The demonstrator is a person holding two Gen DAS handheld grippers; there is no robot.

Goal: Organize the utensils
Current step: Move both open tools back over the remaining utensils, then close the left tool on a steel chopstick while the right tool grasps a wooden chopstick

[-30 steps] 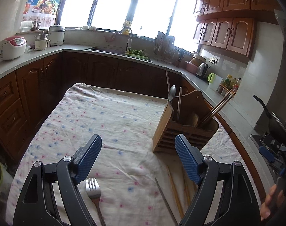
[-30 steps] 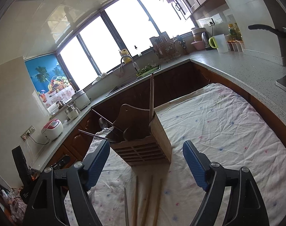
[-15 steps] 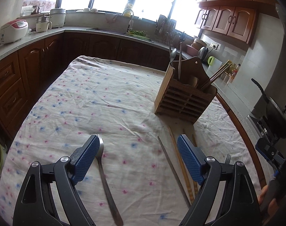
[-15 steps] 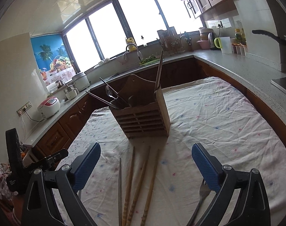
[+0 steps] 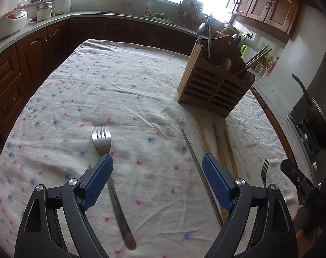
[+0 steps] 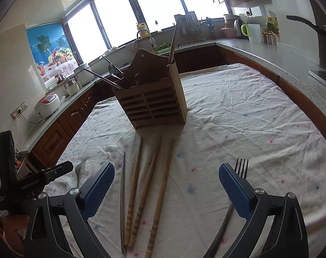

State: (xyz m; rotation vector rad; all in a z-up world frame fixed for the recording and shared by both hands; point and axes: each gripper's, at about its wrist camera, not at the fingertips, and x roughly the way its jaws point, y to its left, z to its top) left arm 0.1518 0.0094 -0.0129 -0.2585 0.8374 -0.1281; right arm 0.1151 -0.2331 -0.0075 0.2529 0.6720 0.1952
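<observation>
"GenRobot.AI" lettering marks the left hand-held gripper [image 6: 55,172]; both hand-held grippers [image 6: 166,182] gape empty.

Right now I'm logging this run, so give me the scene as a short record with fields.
left gripper: open, empty, above a fork
right gripper: open, empty, above the chopsticks
loose on cloth: three wooden chopsticks, one metal chopstick, second fork
holder: upright wooden rack, already holding a spoon and chopsticks
surface: floral tablecloth
</observation>
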